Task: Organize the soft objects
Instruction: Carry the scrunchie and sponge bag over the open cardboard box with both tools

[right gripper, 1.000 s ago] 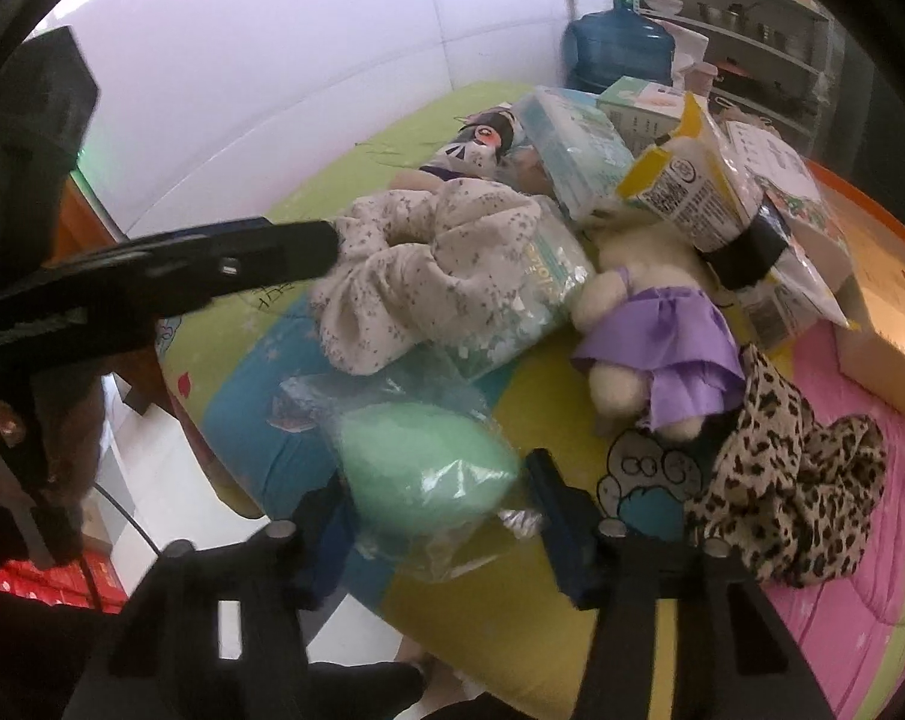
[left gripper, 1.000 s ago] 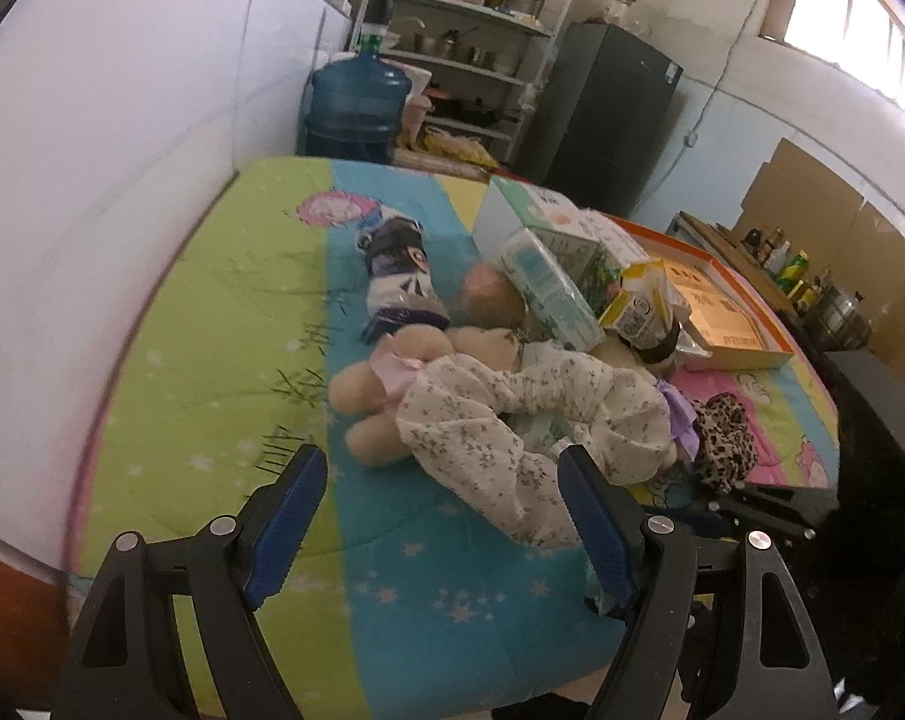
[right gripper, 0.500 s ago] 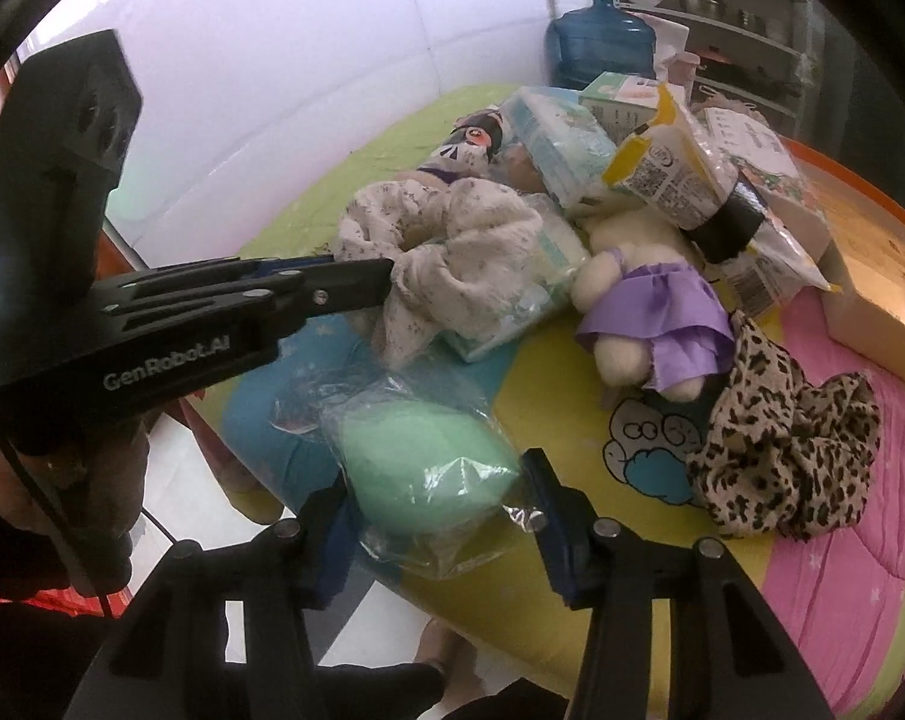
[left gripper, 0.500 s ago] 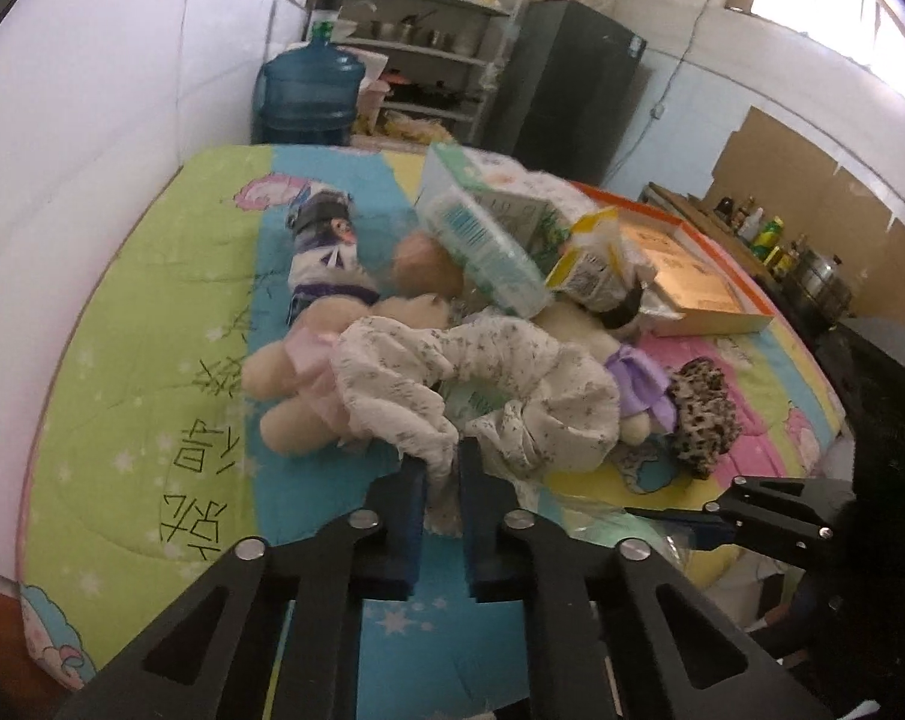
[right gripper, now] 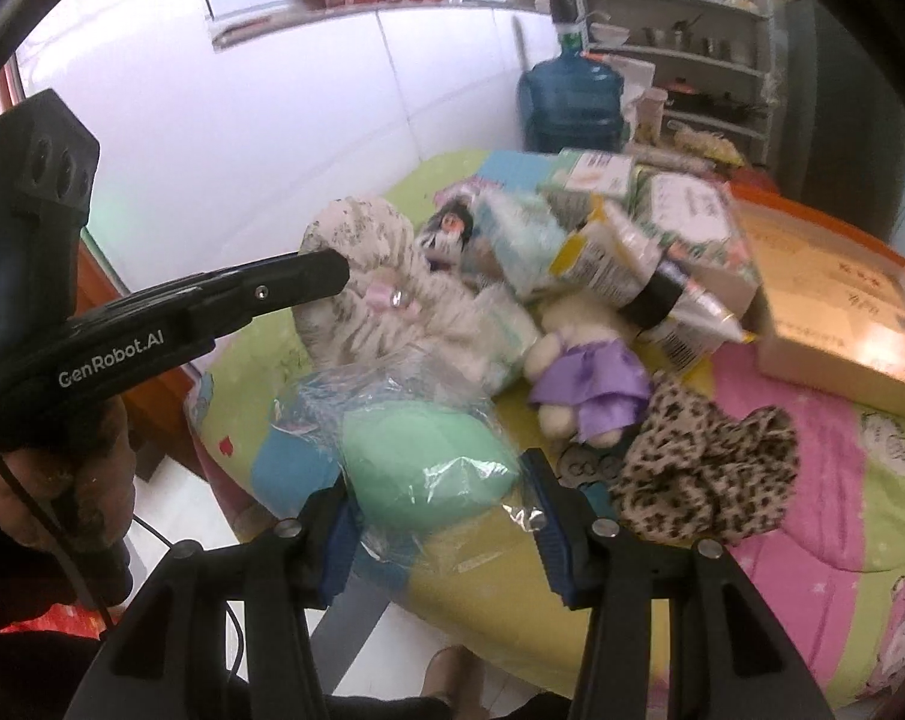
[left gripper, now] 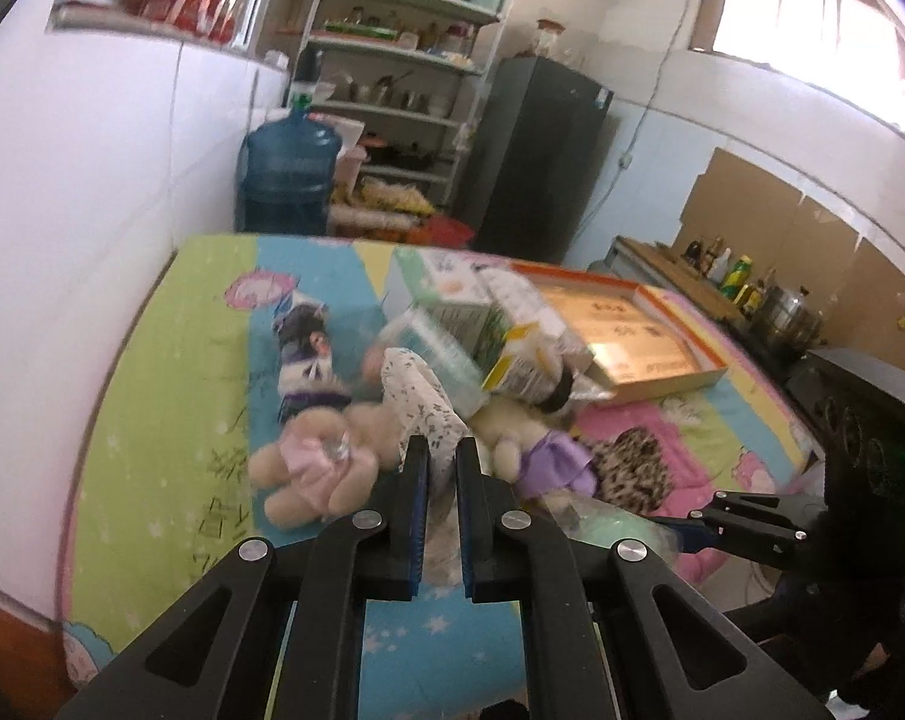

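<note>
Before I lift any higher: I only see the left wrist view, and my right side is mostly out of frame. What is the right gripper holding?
Observer: The right gripper is shut on a green soft pad wrapped in a clear plastic bag, with one gripper pad on each side.
Operator: And how does my floral cloth look from the side?
Observer: The left gripper pinches the floral cloth near one edge. The rest arches above the tip and hangs down toward the quilt.

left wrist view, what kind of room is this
Probably a lived-in home room, part kitchen, part bedroom: a colourful cartoon quilt strewn with soft toys, open metal shelves of cookware, and a black fridge against the far wall.
</note>
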A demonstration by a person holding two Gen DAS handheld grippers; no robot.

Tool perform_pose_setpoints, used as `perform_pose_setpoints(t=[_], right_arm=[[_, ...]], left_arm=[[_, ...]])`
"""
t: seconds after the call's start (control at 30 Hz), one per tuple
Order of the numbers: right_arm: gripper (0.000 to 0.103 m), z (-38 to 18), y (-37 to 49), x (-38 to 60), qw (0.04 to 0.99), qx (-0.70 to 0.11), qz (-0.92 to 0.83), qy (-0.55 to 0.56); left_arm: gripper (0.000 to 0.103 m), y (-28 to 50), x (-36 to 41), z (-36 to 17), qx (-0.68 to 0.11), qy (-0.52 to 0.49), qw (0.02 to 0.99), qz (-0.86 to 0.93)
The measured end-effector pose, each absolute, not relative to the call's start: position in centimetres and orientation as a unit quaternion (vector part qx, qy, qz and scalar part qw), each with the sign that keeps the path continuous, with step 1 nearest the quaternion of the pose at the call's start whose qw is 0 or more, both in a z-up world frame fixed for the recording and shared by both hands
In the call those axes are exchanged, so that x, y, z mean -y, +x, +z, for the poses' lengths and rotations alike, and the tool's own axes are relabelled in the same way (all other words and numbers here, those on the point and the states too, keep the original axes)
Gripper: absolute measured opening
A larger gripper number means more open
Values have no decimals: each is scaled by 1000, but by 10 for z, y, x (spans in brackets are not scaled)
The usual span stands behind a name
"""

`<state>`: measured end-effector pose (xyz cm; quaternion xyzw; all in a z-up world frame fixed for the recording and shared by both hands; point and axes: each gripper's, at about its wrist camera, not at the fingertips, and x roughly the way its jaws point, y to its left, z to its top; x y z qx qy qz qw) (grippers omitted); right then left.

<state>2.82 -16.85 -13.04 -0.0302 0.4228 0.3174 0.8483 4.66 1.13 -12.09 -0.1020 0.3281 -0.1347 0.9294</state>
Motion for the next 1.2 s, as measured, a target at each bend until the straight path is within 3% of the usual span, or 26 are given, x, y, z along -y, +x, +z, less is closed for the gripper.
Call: perform_pose_setpoints(t=[0.43, 1.2], right_arm=[[51, -89, 17, 214, 879, -390, 276, 3], [51, -46, 53, 327, 925, -337, 170, 46]], left_arm=[[2, 52, 18, -82, -295, -72, 937, -171], [2, 97, 102, -22, -258, -49, 933, -247]])
